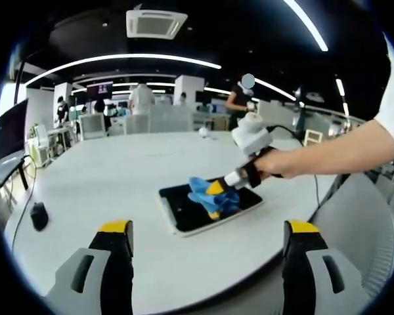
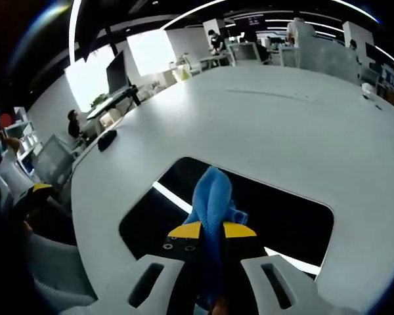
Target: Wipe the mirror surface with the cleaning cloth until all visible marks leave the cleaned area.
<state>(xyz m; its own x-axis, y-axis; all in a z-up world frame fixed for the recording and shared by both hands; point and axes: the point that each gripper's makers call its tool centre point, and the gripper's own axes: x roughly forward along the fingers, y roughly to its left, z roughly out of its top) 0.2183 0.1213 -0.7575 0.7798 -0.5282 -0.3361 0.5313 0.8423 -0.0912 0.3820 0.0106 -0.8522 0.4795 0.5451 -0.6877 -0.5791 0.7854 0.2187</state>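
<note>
Now, near to far:

Left gripper [image 1: 207, 246]: its two yellow-tipped jaws rise from the bottom of the left gripper view, spread wide apart, holding nothing, hovering over the near edge of the table.

Right gripper [image 2: 211, 231]: in its own view the jaws are pressed together on the cloth, pinching a fold of it between the yellow tips. In the left gripper view it comes in from the right, held in a person's hand [image 1: 281, 163], with its tips down on the cloth.

Cloth [image 2: 211, 197]: blue, bunched and twisted, lying on the mirror; its lower end runs down between the right gripper's jaws. In the left gripper view it sits on the right half of the mirror as a crumpled blue heap.

Mirror [image 1: 184, 203]: a flat rectangle with rounded corners and a pale rim, lying face up on the table, just beyond the left gripper's jaws. Its surface reads dark and reflects a bright ceiling light strip. Whether marks are on it, I cannot tell.

Table [image 1: 118, 177]: large, white, rounded; it bears the mirror near its front.

Mouse [image 1: 39, 215]: dark, near the left edge of the table, with a cord running from it; well apart from the mirror.

Chair [image 1: 364, 220]: pale mesh back, at the right beside the table.

Far side: desks, monitors and several people standing or sitting in an open office, under long curved ceiling lights.
</note>
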